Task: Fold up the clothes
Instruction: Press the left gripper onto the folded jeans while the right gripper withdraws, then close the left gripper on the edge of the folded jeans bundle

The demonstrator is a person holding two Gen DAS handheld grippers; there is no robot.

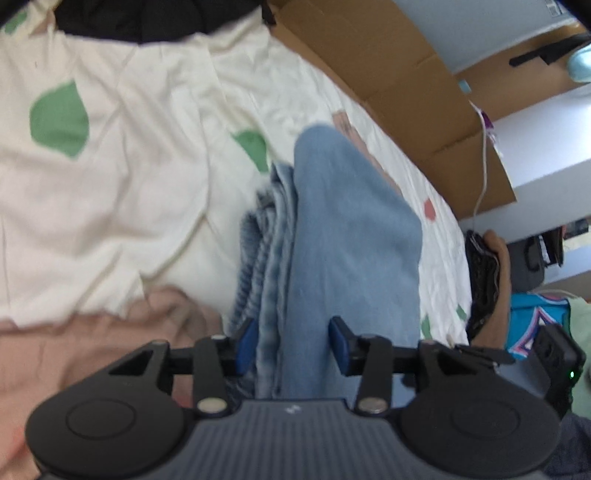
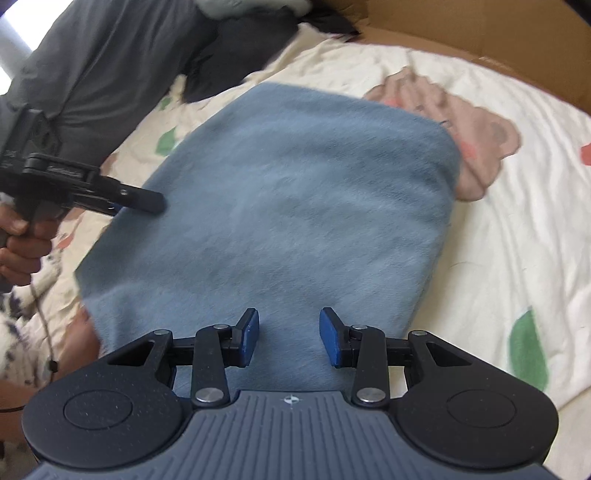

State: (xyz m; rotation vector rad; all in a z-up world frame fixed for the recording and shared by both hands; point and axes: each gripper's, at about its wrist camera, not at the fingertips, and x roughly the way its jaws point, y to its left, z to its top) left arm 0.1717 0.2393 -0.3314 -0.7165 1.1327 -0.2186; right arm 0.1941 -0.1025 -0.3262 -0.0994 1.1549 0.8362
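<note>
- A folded pair of blue jeans (image 2: 280,206) is seen lying on the bed, on a cream bedsheet (image 2: 509,229) printed with green and pink patches.
- In the right wrist view, the jeans are spread as a broad folded panel, reaching from just under the camera out to the far middle of the bed.
- The right gripper (image 2: 289,341) is held low over the near edge of the jeans, pointing forward along the fabric; its jaws are apart, and nothing is pinched between the blue pads.
- The left gripper (image 2: 146,201) is seen at the left of that view, held level in a person's hand (image 2: 22,243), with its tip at the left edge of the jeans; from this side it cannot be told how wide the jaws stand.
- In the left wrist view, the left gripper (image 1: 291,345) is set astride the stacked edge of the jeans (image 1: 343,236), a jaw on either side of the folded layers; the jaws are apart, and the picture is too blurred to tell whether the pads touch the cloth.
- A pink garment (image 1: 92,354) is seen lying on the sheet just to the near left of the jeans in the left wrist view.
- A brown cardboard sheet (image 1: 399,85) is seen along the far side of the bed.
- A dark garment (image 1: 147,18) is seen at the far end of the sheet.
</note>
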